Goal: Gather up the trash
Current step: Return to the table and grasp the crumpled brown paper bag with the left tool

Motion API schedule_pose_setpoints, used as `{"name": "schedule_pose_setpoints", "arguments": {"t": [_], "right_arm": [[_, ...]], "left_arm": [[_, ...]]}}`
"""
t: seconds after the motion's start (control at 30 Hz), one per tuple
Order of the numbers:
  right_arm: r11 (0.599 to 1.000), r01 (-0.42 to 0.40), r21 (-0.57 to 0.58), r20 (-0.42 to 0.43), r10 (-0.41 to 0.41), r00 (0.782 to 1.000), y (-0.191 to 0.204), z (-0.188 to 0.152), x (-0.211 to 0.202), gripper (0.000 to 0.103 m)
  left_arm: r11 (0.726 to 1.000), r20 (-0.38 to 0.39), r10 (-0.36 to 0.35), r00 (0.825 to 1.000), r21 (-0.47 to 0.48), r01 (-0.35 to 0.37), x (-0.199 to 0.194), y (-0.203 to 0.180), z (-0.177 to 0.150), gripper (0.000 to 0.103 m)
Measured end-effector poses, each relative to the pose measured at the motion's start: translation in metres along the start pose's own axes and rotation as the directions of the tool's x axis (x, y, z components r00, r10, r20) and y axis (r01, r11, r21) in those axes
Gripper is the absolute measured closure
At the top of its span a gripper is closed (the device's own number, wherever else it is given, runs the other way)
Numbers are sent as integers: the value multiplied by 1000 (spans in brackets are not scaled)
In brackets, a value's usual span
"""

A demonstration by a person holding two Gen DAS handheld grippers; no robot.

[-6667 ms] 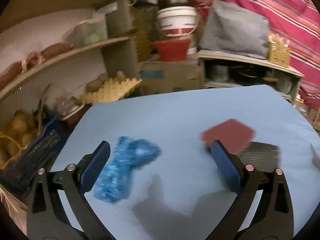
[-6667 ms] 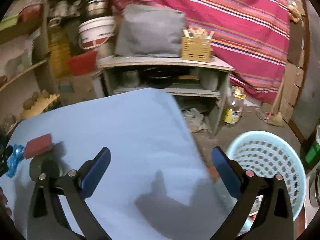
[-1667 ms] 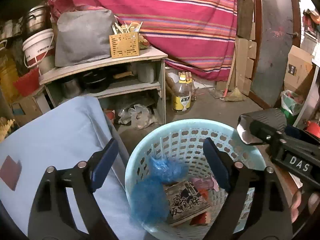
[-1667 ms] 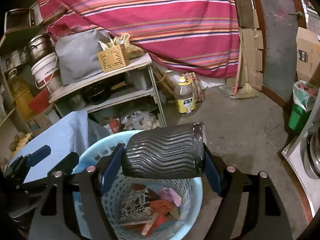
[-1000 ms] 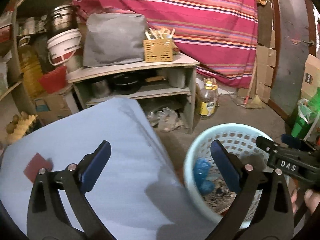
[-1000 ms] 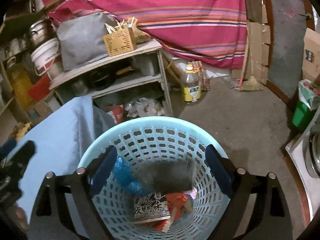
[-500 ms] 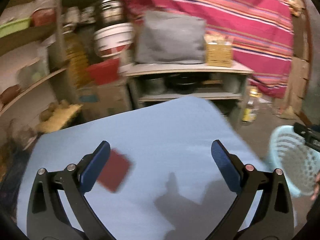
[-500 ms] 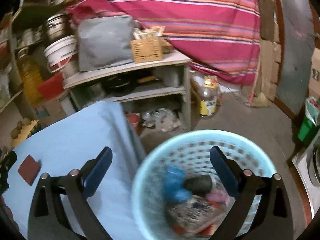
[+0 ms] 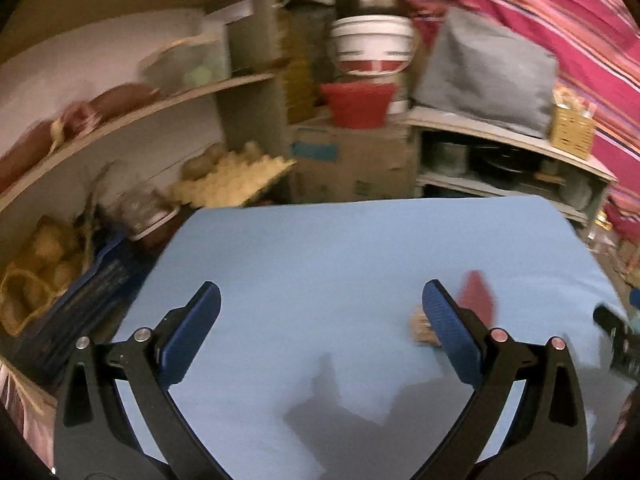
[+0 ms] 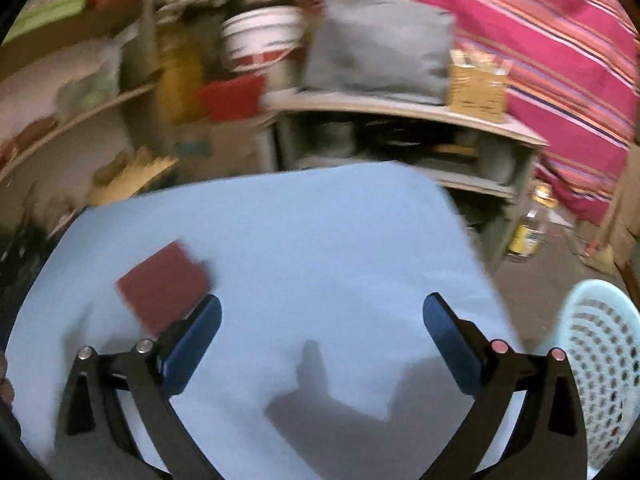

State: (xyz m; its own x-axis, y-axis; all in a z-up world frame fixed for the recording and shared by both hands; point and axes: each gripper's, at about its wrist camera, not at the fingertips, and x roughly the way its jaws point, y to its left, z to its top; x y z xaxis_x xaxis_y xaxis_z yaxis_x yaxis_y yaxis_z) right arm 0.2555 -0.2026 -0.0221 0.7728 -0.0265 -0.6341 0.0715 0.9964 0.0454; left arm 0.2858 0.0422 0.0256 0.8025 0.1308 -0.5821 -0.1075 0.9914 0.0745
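A dark red flat packet (image 10: 162, 280) lies on the light blue table (image 10: 304, 240), just beyond my right gripper's left finger. In the left wrist view the same red packet (image 9: 478, 300) shows behind the right finger, with a small tan scrap (image 9: 420, 325) beside it. My left gripper (image 9: 320, 320) is open and empty over the table. My right gripper (image 10: 320, 328) is open and empty. The pale blue laundry-style basket (image 10: 600, 352) stands on the floor off the table's right edge; its contents are hidden.
Shelves (image 9: 140, 104) with potatoes, an egg tray and jars stand to the left. A white bucket (image 9: 372, 44), a red tub, a cardboard box and a low shelf unit (image 10: 400, 136) with a grey bag are behind. A bottle (image 10: 528, 232) stands on the floor.
Both grippers have swung left from the basket back over the table. The right gripper dropped the dark ribbed cup into the basket earlier. The red packet now lies close to both grippers.
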Motion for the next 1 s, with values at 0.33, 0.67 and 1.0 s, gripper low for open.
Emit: {"name": "schedule_pose_setpoints", "arguments": {"t": [0.33, 0.67, 1.0], "right_arm": [[976, -25, -215, -136, -4, 991, 102, -28, 41, 5], [969, 35, -245, -151, -74, 986, 124, -20, 53, 5], [966, 55, -252, -152, -96, 984, 126, -11, 62, 15]], "left_arm": [[1000, -38, -22, 999, -23, 21, 30, 34, -11, 5], [996, -72, -53, 996, -70, 48, 42, 50, -15, 5], [998, -78, -51, 996, -51, 47, 41, 48, -16, 5]]}}
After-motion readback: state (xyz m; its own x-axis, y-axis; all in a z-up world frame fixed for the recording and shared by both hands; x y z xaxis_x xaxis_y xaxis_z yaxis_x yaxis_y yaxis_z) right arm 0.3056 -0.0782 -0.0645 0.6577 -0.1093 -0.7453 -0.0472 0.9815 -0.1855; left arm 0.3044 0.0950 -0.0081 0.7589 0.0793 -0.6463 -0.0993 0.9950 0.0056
